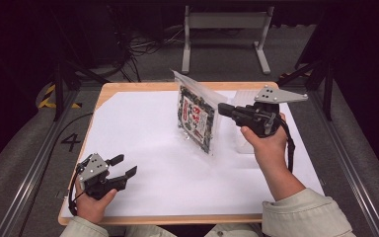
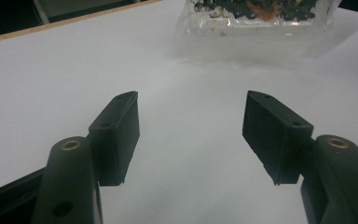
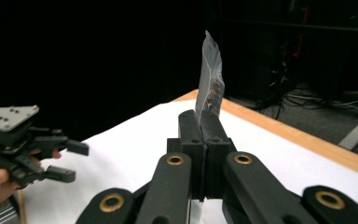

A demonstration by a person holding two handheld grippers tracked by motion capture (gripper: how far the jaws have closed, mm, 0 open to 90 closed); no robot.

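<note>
A clear plastic bag with a red, white and dark printed pack inside stands on edge over the white sheet. My right gripper is shut on the bag's right edge and holds it upright. In the right gripper view the bag rises edge-on from between the closed jaws of the right gripper. My left gripper stands open near the table's front left corner, with nothing between its jaws. In the left gripper view the left gripper faces the bag from a distance.
A white sheet covers the wooden table. Another clear bag or tray lies flat behind my right hand. A metal frame stand sits on the floor beyond the table. Cables lie at the back left.
</note>
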